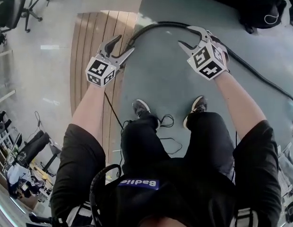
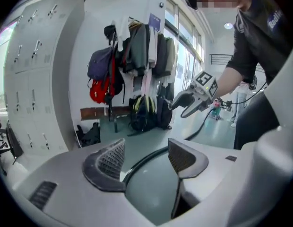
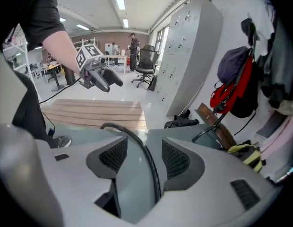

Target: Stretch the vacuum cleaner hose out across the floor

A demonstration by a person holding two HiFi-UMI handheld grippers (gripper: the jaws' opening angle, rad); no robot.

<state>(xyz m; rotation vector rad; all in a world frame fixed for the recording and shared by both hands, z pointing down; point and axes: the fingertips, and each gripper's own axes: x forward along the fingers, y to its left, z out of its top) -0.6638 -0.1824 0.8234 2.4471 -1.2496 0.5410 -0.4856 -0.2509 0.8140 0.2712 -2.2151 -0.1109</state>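
The left grey tongs (image 1: pixel 126 42) and the right grey tongs (image 1: pixel 183 35) hover in the upper middle of the frame, each with the jaws apart and nothing clamped between them. Beyond them the black ribbed vacuum cleaner hose (image 1: pixel 156 25) lies on the grey-green floor (image 1: pixel 160 79). It curves across the upper centre and runs to the right edge.

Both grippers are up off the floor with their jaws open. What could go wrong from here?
1. The hose lies curved on the floor, gripped by neither the left gripper nor the right gripper, so it probably won't straighten unless it is regrasped.
2. A thin cable loops by the shoes, and a step could snag it.
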